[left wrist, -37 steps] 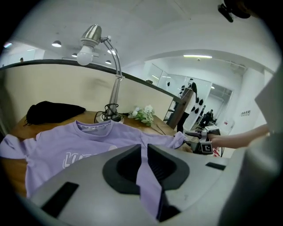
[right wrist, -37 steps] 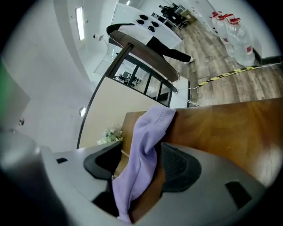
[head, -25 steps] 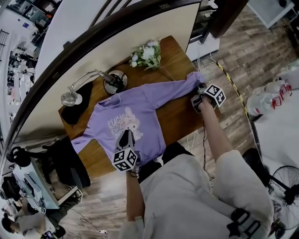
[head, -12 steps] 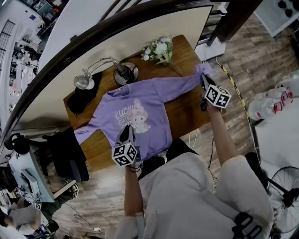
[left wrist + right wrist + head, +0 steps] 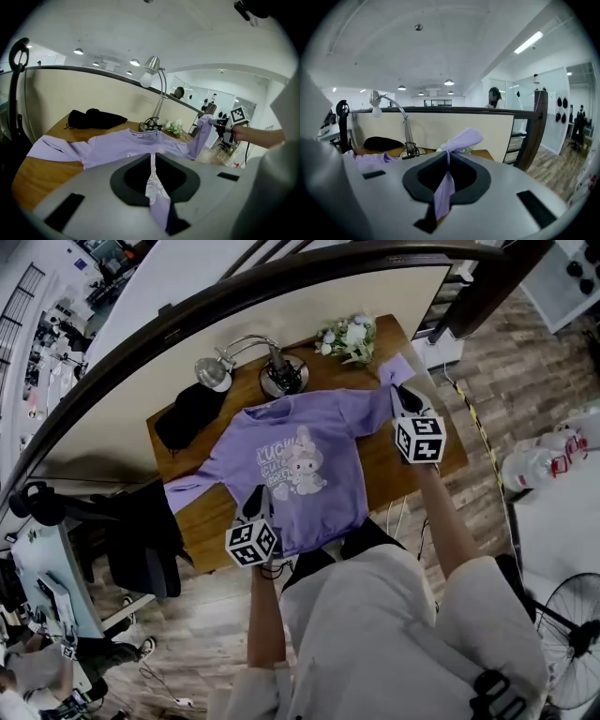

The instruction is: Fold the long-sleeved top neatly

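Observation:
A purple long-sleeved top [image 5: 300, 465] with a cartoon print lies face up on the wooden table [image 5: 441, 451]. My left gripper [image 5: 255, 507] is at the near hem, shut on a fold of it [image 5: 152, 157], and its jaws have just closed a little further on the cloth. My right gripper [image 5: 398, 395] is shut on the cuff of the right sleeve [image 5: 461, 139] and holds it up off the table, above the top's right shoulder. The other sleeve [image 5: 187, 491] lies flat at the left. In the left gripper view the right gripper [image 5: 220, 123] shows with the sleeve hanging from it.
At the table's back stand a desk lamp [image 5: 272, 367] and a bunch of flowers [image 5: 349, 337], with a black cloth [image 5: 187, 413] at the back left. Dark clothing [image 5: 131, 531] hangs beside the table's left end. Bottles [image 5: 553, 456] and a fan [image 5: 572, 634] are on the right.
My right gripper has risen and rolled, carrying the sleeve cuff off the table's right end and in toward the top's body. My left gripper has shifted a little while still holding the hem.

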The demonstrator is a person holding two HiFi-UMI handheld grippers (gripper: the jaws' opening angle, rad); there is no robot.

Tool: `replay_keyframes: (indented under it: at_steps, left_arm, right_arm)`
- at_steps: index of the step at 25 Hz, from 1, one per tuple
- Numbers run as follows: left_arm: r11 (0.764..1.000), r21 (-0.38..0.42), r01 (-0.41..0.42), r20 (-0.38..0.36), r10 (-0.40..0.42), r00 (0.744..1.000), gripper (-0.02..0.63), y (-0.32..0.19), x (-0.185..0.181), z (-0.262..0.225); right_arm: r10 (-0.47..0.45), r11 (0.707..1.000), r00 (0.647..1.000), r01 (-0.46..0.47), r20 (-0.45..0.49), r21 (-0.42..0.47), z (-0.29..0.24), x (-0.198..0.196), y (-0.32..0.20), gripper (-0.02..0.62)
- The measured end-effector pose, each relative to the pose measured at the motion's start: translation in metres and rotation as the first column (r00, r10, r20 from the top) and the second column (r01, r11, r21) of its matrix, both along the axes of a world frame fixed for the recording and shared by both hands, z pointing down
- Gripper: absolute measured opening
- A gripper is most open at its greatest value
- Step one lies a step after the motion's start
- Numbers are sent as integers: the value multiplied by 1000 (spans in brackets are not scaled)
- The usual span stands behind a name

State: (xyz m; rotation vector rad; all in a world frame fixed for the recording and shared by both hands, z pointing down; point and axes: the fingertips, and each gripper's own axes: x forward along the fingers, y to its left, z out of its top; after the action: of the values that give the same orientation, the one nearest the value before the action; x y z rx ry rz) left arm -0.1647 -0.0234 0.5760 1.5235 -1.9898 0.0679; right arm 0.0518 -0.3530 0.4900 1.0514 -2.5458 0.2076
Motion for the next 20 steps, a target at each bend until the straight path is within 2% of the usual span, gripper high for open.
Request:
replay_keyframes:
  at_steps: [5, 11, 16, 18, 20]
  left_arm:
    - [1000, 27, 13, -14, -12, 1000, 44, 23, -17, -2]
    - [998, 53, 18, -40, -16, 999, 41, 47, -45, -1]
    - [997, 60, 45, -53, -42, 998, 40, 73, -76, 1]
    - [997, 57, 60, -62, -57, 996, 40, 86, -86, 5]
    - [996, 47, 77, -70, -74, 995, 40, 102, -97, 10]
  right_arm:
    - [-72, 989, 989, 88, -132, 116, -11, -46, 41, 24]
    - [-127, 959, 970, 173, -207, 225, -22, -108, 96, 23]
    - [-197, 913, 942, 277, -271, 300, -17, -177, 153, 23]
    - [-233, 879, 916, 342, -327, 332, -6, -209, 181, 23]
    - [-272, 831, 869, 429, -412, 355, 19, -243, 213, 23]
